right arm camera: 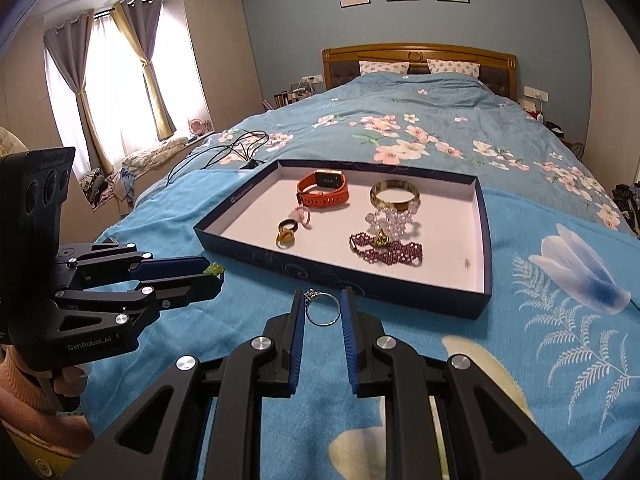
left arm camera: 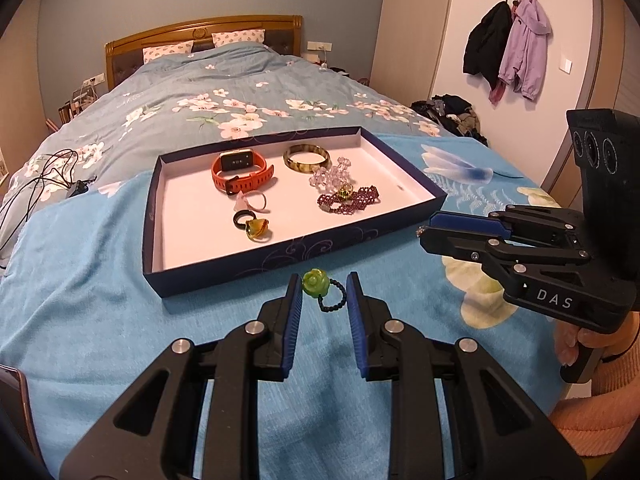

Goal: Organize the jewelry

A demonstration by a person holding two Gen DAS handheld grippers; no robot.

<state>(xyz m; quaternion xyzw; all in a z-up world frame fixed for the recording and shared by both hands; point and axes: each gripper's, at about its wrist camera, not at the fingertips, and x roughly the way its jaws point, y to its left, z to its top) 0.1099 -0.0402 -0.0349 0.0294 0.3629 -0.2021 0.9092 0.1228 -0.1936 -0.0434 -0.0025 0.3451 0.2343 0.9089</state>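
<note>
A green rose ring (left arm camera: 314, 283) with a black beaded band is pinched between the blue pads of my left gripper (left arm camera: 323, 286), just in front of the tray's near wall. My right gripper (right arm camera: 323, 300) is shut on a thin silver ring (right arm camera: 322, 309) with a small stone, also just short of the tray. The dark blue tray (left arm camera: 280, 257) with a white floor lies on the blue bed cover. It holds an orange watch (left arm camera: 240, 174), a horn-coloured bangle (left arm camera: 306, 157), a clear crystal bracelet (left arm camera: 332, 176), a purple beaded bracelet (left arm camera: 348, 199) and three rings (left arm camera: 256, 226).
My right gripper (left arm camera: 425, 234) shows at the right of the left wrist view, beside the tray's corner. My left gripper (right arm camera: 218, 271) sits left of the tray in the right wrist view. Black cables (right arm camera: 236, 148) lie on the floral duvet behind the tray. A person's hand (left arm camera: 572, 340) holds the right handle.
</note>
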